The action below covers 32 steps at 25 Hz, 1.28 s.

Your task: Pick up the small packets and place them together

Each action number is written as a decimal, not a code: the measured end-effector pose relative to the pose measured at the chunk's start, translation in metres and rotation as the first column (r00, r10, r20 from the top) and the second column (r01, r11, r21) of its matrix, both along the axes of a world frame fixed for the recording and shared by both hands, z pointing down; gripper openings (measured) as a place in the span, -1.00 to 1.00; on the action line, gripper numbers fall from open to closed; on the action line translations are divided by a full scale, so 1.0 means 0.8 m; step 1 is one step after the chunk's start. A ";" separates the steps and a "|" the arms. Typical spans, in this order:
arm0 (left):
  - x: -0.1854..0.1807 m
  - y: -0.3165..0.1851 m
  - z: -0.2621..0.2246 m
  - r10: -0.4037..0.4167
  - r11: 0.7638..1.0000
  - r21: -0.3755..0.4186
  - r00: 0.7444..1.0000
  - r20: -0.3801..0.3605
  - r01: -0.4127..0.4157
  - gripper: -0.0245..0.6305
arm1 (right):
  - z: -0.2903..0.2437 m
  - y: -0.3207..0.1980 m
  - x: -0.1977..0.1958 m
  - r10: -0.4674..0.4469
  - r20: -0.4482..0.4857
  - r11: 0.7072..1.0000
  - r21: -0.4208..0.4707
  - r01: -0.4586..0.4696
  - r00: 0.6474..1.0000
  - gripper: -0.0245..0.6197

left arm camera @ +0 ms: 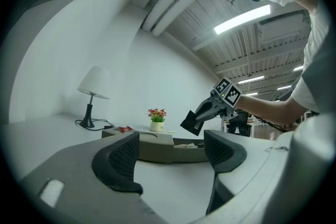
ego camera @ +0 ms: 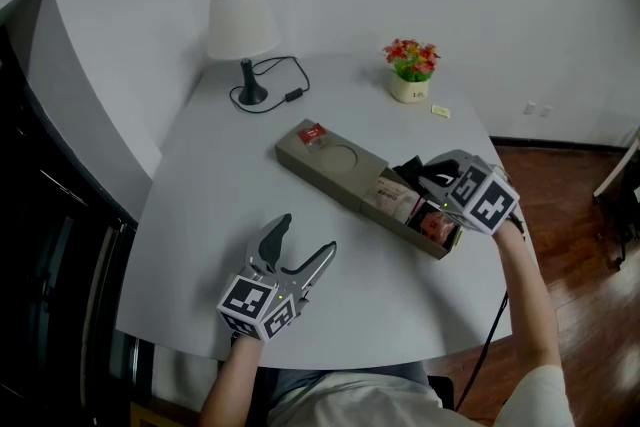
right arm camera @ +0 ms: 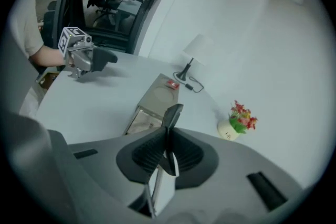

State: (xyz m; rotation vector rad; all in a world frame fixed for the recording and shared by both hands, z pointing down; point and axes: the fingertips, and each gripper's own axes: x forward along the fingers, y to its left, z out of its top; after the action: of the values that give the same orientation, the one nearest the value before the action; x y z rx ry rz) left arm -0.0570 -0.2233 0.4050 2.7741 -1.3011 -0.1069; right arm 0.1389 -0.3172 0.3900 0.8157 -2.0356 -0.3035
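The dark packet point(right arm camera: 172, 115) looks light, thin and floppy. It is probably a slick foil sachet that could slip or fold, so a pinch on one edge, set deep between the jaws, seems the safest hold. The right gripper point(ego camera: 418, 177) has its jaws clenched on that packet's lower edge. It holds the packet just above the 4 o'clock end of the tray point(ego camera: 330, 160), where other packets point(ego camera: 398, 199) lie. The forearm reaches in from 4 o'clock with the gripper tilted downward. The left gripper point(ego camera: 308, 237) sits level on the surface point(ego camera: 200, 215) at 7 o'clock, jaws apart with nothing between them.
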 end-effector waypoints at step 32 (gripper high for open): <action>-0.040 -0.007 -0.021 -0.057 0.998 0.039 0.998 -0.025 0.058 0.23 | 0.042 -0.084 -0.175 0.011 0.189 1.000 0.012 -0.014 0.982 0.15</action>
State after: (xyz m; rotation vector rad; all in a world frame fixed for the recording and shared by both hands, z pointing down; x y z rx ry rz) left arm -0.0891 -0.2286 0.3880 2.7597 -1.3888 -0.1709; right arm -0.0010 -0.3842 0.4235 0.8941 -2.2062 -0.2401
